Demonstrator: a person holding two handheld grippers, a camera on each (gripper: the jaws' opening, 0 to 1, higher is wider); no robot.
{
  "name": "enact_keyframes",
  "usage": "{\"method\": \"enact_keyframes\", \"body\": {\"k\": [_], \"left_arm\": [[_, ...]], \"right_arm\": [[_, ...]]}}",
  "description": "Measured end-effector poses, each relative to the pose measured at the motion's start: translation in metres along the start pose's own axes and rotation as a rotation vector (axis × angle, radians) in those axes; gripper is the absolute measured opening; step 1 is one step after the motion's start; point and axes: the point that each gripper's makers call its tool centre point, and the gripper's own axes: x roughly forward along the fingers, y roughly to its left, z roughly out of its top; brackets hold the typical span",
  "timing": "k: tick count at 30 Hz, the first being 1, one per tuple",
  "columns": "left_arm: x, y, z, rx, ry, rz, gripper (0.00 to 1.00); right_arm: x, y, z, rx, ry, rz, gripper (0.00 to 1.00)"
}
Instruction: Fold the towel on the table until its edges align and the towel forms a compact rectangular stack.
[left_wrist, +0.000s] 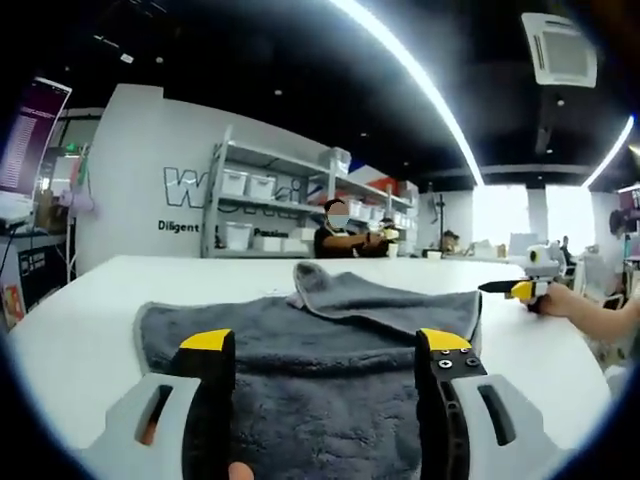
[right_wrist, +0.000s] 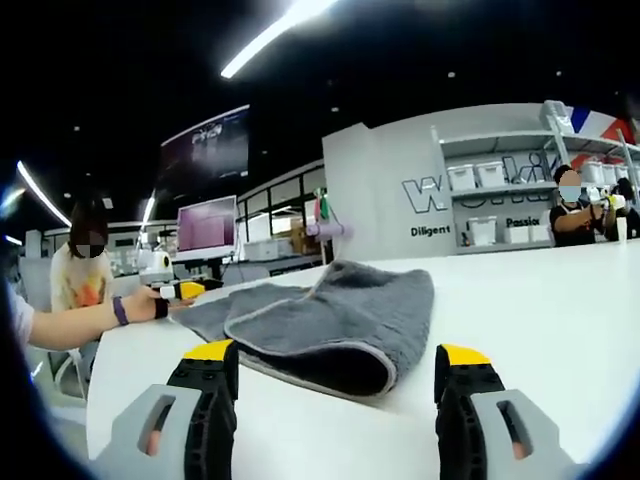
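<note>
Grey towel (left_wrist: 330, 370) lying partly folded on white table (left_wrist: 90, 330), left gripper (left_wrist: 330, 375) jaws wide apart over it, empty, right gripper (right_wrist: 335, 385) jaws wide apart, empty, just before its folded edge.

Left gripper (left_wrist: 330, 365) jaws spread wide over the grey towel (left_wrist: 330, 340), partly folded on the white bench (left_wrist: 90, 320), right gripper (left_wrist: 520, 290) at its far corner.

Bright ceiling light strips (left_wrist: 420, 80) glare overhead; fisheye edges bend, background soft.
</note>
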Motion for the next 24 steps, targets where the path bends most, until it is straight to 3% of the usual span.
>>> {"method": "enact_keyframes", "body": {"k": [10, 24], "left_arm": [[-0.001, -0.001, 0.001, -0.010, -0.002, -0.015, 0.72], [0.000, -0.003, 0.000, 0.000, 0.007, -0.017, 0.76]], "right_arm": [[0.001, 0.000, -0.001, 0.008, 0.006, -0.001, 0.81], [0.000, 0.012, 0.000, 0.006, 0.003, 0.055, 0.82]]}}
